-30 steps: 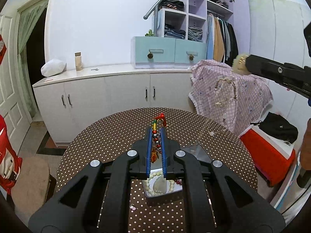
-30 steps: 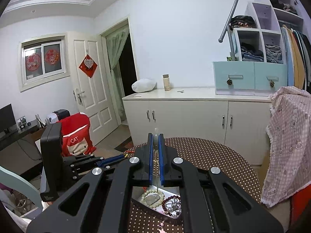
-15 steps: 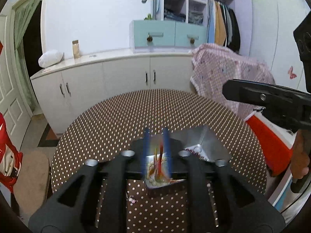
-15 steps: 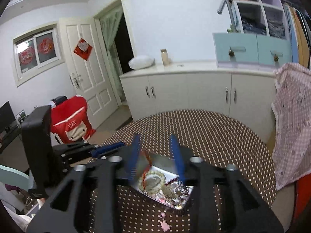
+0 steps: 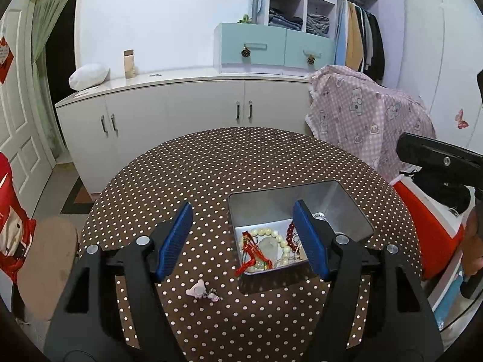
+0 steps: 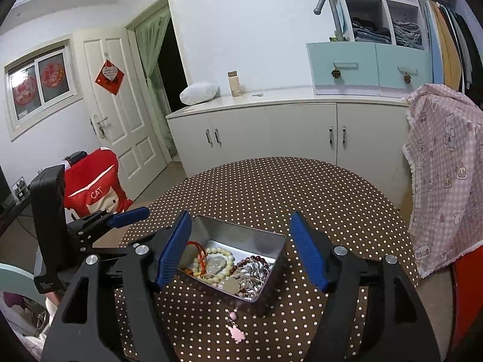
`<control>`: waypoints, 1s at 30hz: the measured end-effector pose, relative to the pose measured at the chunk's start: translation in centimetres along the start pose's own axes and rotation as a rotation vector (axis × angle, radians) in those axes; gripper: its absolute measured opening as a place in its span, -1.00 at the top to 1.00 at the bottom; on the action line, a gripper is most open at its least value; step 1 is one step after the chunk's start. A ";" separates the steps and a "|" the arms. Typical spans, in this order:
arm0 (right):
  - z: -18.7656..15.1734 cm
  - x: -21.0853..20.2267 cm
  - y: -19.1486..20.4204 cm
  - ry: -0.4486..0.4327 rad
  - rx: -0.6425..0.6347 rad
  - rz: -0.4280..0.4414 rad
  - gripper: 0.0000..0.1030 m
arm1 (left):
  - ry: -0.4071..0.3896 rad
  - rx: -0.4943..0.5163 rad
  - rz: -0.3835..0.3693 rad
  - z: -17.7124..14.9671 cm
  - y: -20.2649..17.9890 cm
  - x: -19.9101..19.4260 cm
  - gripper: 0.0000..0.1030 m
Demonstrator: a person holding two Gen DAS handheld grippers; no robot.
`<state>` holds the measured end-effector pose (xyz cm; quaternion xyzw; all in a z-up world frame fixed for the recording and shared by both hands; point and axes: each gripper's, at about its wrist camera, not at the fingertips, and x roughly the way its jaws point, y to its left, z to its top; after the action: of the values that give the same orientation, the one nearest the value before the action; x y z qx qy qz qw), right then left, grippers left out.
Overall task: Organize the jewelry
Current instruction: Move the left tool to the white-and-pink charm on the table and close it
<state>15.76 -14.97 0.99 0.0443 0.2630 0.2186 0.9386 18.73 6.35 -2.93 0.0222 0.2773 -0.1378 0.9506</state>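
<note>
Hovering over the dotted table (image 5: 211, 163), the left gripper (image 5: 243, 238) and right gripper (image 6: 241, 247) are both opening, jaws apart and holding nothing. Beads (image 6: 211, 264) and red cord (image 5: 252, 253) lie in the metal tin (image 5: 332, 208); a pink charm (image 6: 235, 331) rests beside it.

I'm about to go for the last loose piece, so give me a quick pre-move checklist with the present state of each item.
1. Left gripper free: ok, jaws opening, nothing between them.
2. Right gripper free: ok, jaws opening, nothing held.
3. Red cord bracelet inside the tin: not ok, one end hangs over the near rim.
4. Pink charm reachable: ok, it lies on the tablecloth in front of the tin, apart from it.
5. Tin has room: ok, far part bare.
6. Other loose pieces: cannot tell, grippers hide part of the table.
</note>
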 end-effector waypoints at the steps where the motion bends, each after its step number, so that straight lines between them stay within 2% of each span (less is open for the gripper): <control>1: -0.3 0.0 -0.1 0.003 0.002 -0.013 -0.28 | 0.001 -0.003 0.001 -0.2 0.1 0.0 -0.33; 13: -4.1 0.2 -1.1 0.051 0.059 -0.064 -0.28 | 0.070 -0.076 0.042 -3.1 2.6 0.5 -0.33; 17: -6.2 0.8 -1.2 0.094 0.101 -0.074 -0.28 | 0.067 -0.116 0.006 -4.4 3.6 0.1 -0.33; 20: -7.6 1.1 -0.7 0.115 0.106 -0.067 -0.28 | 0.092 -0.108 0.023 -5.2 3.7 0.4 -0.33; 23: -8.4 1.5 -0.2 0.132 0.093 -0.055 -0.28 | 0.115 -0.120 0.002 -6.0 4.0 0.9 -0.33; 27: -9.5 2.7 0.6 0.182 0.081 -0.062 -0.28 | 0.149 -0.125 0.011 -6.7 4.2 2.2 -0.33; 29: -10.2 3.3 1.0 0.200 0.071 -0.062 -0.23 | 0.158 -0.125 0.003 -6.9 4.3 2.5 -0.32; 30: -10.4 3.5 1.2 0.207 0.064 -0.065 -0.15 | 0.159 -0.123 -0.002 -7.0 4.2 2.9 -0.24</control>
<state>12.67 -12.74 -9.31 0.0429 0.3666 0.1830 0.9112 18.51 10.49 -10.54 -0.0255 0.3600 -0.1196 0.9249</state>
